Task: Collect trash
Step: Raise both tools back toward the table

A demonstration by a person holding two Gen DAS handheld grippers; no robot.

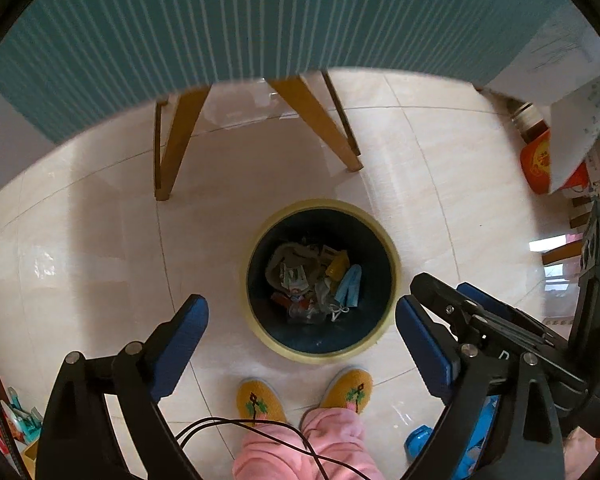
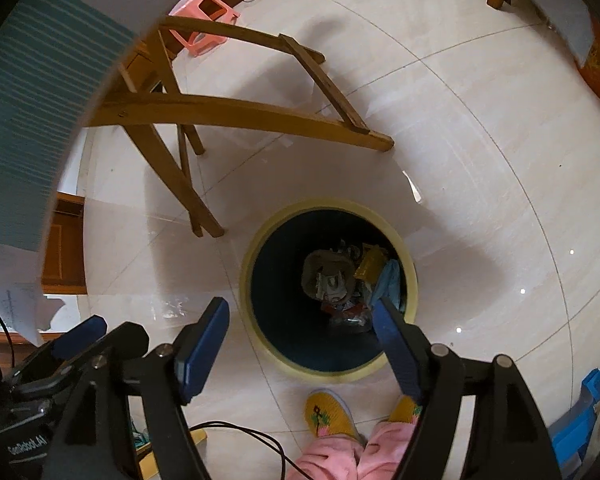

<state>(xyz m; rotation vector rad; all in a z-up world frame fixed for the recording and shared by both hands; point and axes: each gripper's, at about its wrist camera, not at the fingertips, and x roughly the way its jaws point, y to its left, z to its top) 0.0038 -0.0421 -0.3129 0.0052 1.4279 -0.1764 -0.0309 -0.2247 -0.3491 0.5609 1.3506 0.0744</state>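
A round bin with a pale yellow rim [image 1: 324, 204] [image 2: 328, 205] stands on the tiled floor, dark inside. At its bottom lies trash [image 1: 312, 280]: a blue face mask [image 1: 350, 286] [image 2: 390, 284], a yellow wrapper [image 1: 337, 266] [image 2: 370, 266], brown paper and small packets. My left gripper [image 1: 302, 308] hangs high over the bin pointing down, open, nothing between its blue pads. My right gripper [image 2: 300, 304] is also above the bin, open and empty. Each gripper shows at the edge of the other's view.
A wooden table's legs [image 1: 180, 140] [image 2: 204, 216] stand just beyond the bin under a teal striped cloth [image 1: 260, 20]. A person's yellow slippers [image 1: 258, 400] and pink trousers are right before the bin. A pink stool [image 2: 204, 20], an orange bag [image 1: 536, 160] and blue plastic [image 2: 580, 420] lie around.
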